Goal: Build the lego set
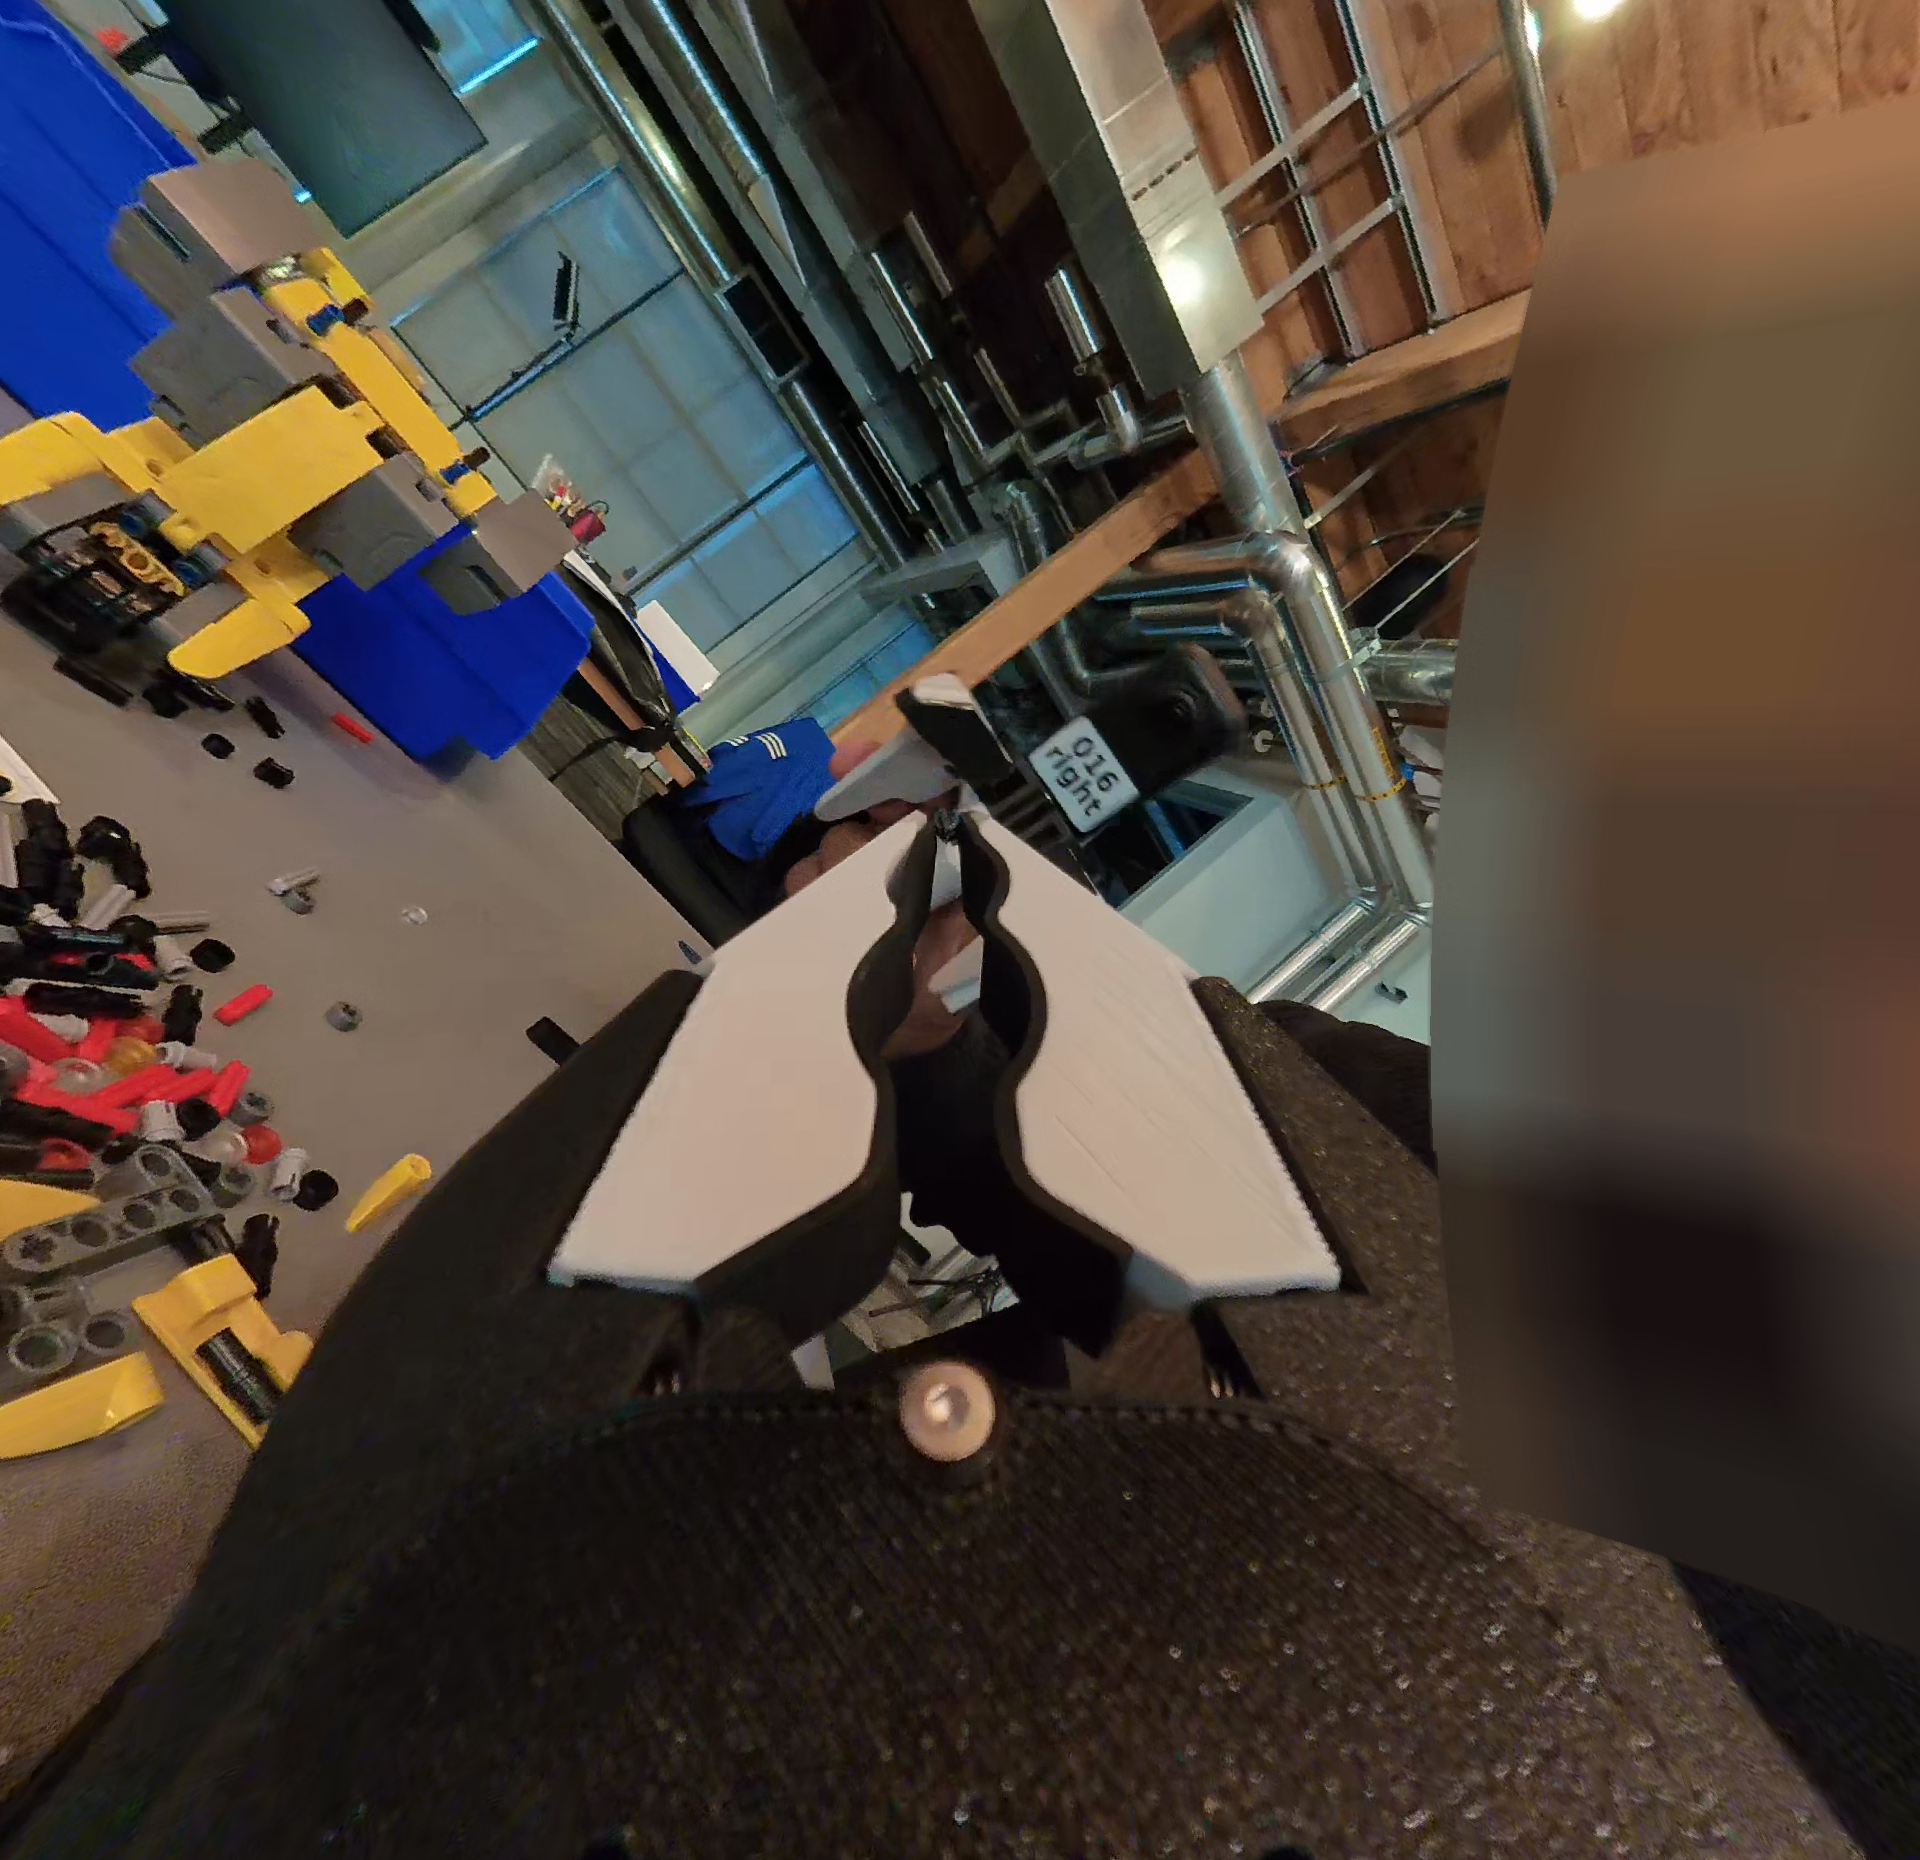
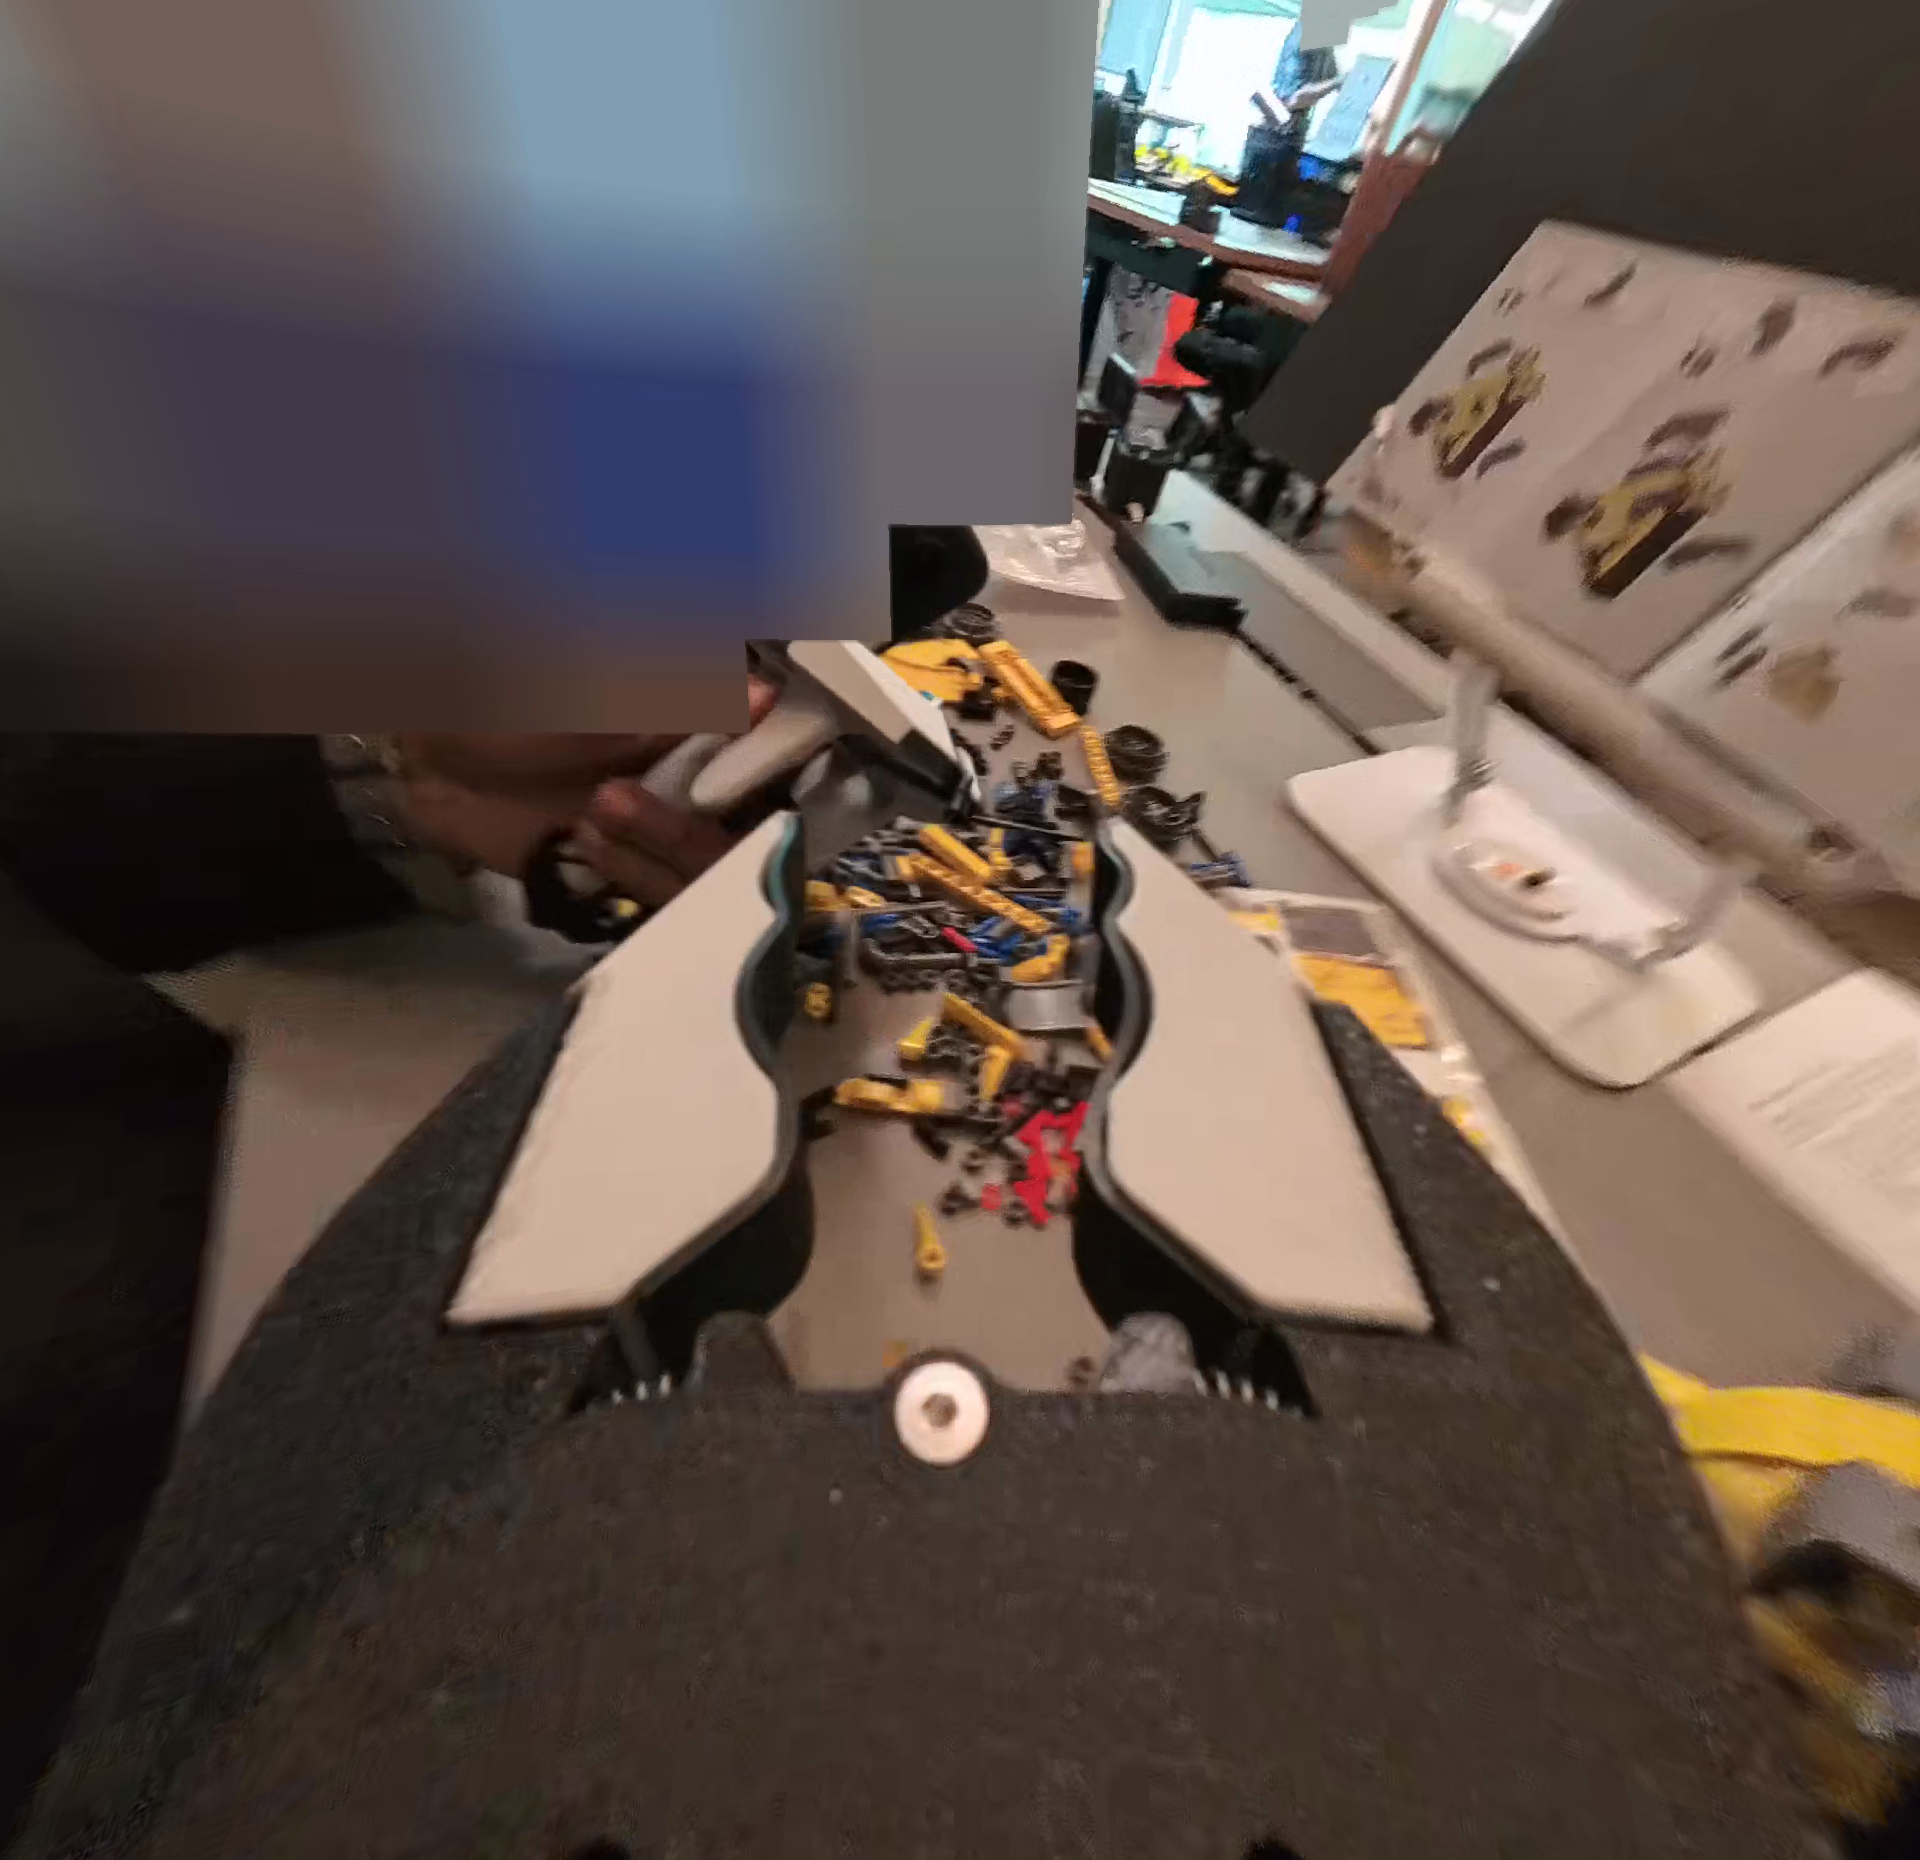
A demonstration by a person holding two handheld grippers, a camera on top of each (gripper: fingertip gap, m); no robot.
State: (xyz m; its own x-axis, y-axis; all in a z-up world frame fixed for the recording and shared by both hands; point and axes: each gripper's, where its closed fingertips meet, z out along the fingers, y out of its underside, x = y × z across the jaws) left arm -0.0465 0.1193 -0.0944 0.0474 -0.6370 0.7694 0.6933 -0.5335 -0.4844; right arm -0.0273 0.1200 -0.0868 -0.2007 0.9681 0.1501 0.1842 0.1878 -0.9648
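My left tongs [image 1: 948,836] are lifted off the desk [image 1: 499,875] and tipped upward, their tips drawn almost together on a tiny dark piece [image 1: 948,823] pinched right at the ends; it is too small for me to say what it is. Just beyond those tips the other tongs show, close by, though I cannot tell whether they touch the piece. Off to the side on the desk stands a half-built yellow and grey brick model [image 1: 260,439] in front of a blue bin [image 1: 436,647], with a loose heap of red, black and grey bricks [image 1: 104,1062] nearer the camera. My right tongs [image 2: 948,854] are spread wide and hold nothing, hanging above a scatter of yellow, blue, black and red brick parts [image 2: 966,979] on the desk. To their right a booklet of printed pages [image 2: 1621,439] is propped on a white stand [image 2: 1538,937].
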